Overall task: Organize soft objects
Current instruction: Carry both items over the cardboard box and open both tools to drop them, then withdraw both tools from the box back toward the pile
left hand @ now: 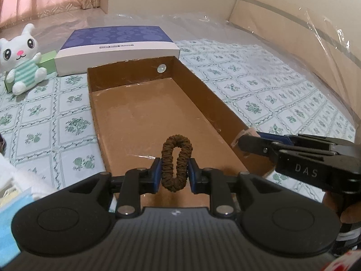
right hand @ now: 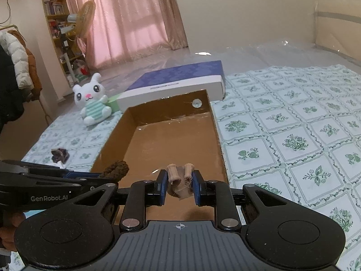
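Soft dim daylight, fisheye-bent edges

Left hand-held gripper [left hand: 174, 175] and right hand-held gripper [right hand: 179, 186] both angle downward, jaws nearly closed, side by side.

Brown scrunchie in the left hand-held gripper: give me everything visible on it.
The brown scrunchie is a dark brown ring of ruffled, gathered fabric, squeezed into a narrow upright oval. The left hand-held gripper clamps its lower half between blue pads, one on each side. It hangs over the near end of the open cardboard box, touching nothing else.
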{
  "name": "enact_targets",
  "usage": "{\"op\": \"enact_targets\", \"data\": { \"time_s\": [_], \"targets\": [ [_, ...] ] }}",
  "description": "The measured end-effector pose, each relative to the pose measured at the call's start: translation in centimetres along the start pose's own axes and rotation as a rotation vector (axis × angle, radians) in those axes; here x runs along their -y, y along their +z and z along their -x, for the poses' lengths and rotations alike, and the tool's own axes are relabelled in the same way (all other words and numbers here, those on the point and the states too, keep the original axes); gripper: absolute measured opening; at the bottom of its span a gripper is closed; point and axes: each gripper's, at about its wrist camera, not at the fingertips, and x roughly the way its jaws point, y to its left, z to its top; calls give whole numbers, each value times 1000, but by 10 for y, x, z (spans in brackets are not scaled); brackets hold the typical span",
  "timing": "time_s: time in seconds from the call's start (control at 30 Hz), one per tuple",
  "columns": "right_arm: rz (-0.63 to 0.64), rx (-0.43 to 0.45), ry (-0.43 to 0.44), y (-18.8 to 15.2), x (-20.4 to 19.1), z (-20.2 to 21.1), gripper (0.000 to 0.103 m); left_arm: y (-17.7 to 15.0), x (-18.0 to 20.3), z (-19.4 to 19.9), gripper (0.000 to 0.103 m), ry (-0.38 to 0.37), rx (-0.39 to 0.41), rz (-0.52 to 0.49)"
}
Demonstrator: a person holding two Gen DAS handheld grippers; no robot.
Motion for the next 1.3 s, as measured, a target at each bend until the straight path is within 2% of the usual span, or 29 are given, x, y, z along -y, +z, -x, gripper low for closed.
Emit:
{"op": "enact_targets", "data": {
  "time_s": [0.03, 0.1, 0.13, 0.17, 0.2, 0.23, 0.8, 1.3],
  "targets": [
    [-1, -1, -1, 1, 1, -3, 23, 2, 1, -5, 24, 3, -1, -4],
    [-3, 7, 7, 1, 2, -6, 24, 4, 1, -8, 32, 11, 4, -9],
    [-9, 10, 15, 2, 3, -8, 31, 5, 1, -9, 35, 6, 8, -14],
    [-20, 14, 24, 2, 4, -9, 46, 6, 0, -10, 43, 3, 11, -16],
    [-33, 21, 28, 2, 6, -9, 54, 6, 0, -10, 51, 2, 13, -17],
    [-40, 33, 30, 3, 6, -9, 60, 7, -1, -11, 53, 6, 14, -17],
    [-60, 17, 16, 3, 5, 4, 60, 1, -10, 4, 57, 14, 4, -2],
    [-88, 33, -14, 0, -12, 54, 60, -10, -1, 57, 58, 21, 26, 12]
  ]
}}
